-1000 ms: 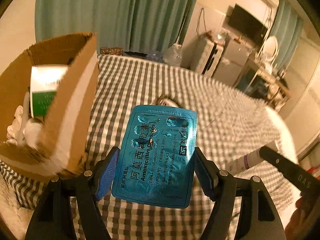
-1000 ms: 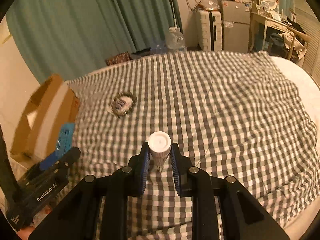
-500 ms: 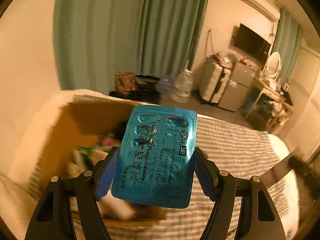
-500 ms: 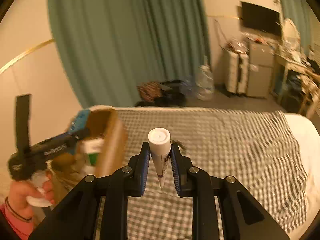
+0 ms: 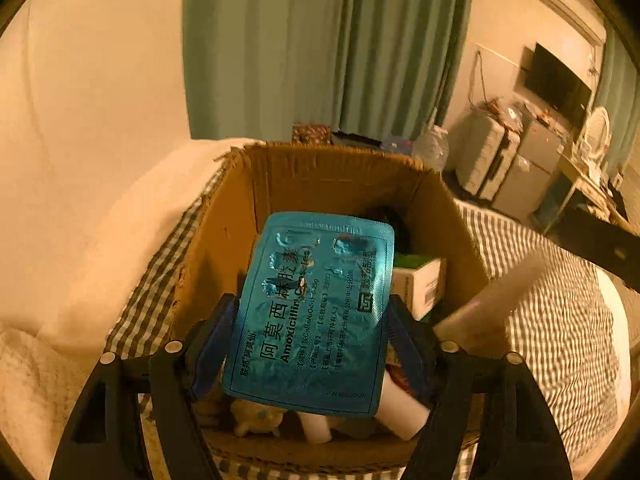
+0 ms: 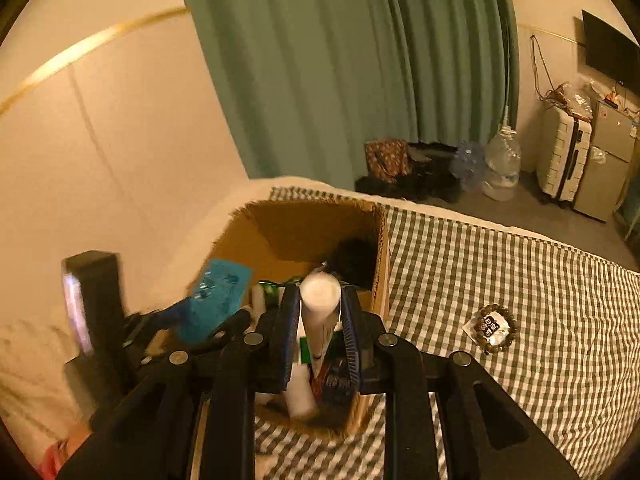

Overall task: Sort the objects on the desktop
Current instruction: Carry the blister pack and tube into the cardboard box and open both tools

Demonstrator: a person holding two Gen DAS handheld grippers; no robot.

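Much of the cardboard box (image 5: 328,176) interior is hidden behind the blue blister pack (image 5: 316,312), which the left gripper (image 5: 308,344) clamps between its jaws, above the open box. Items inside are hard to identify. The right gripper (image 6: 320,328) pinches a white tube (image 6: 318,308), cap forward between its jaws; its lower end is blurred over the box.

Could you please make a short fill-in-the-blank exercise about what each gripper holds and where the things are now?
1. The left gripper is shut on a teal ____ pack of capsules.
2. The right gripper is shut on a white ____.
3. Both grippers are above an open ____ box.
4. A bead bracelet lies on the ____ cloth, outside the box.

Missing words: blister; tube; cardboard; checked
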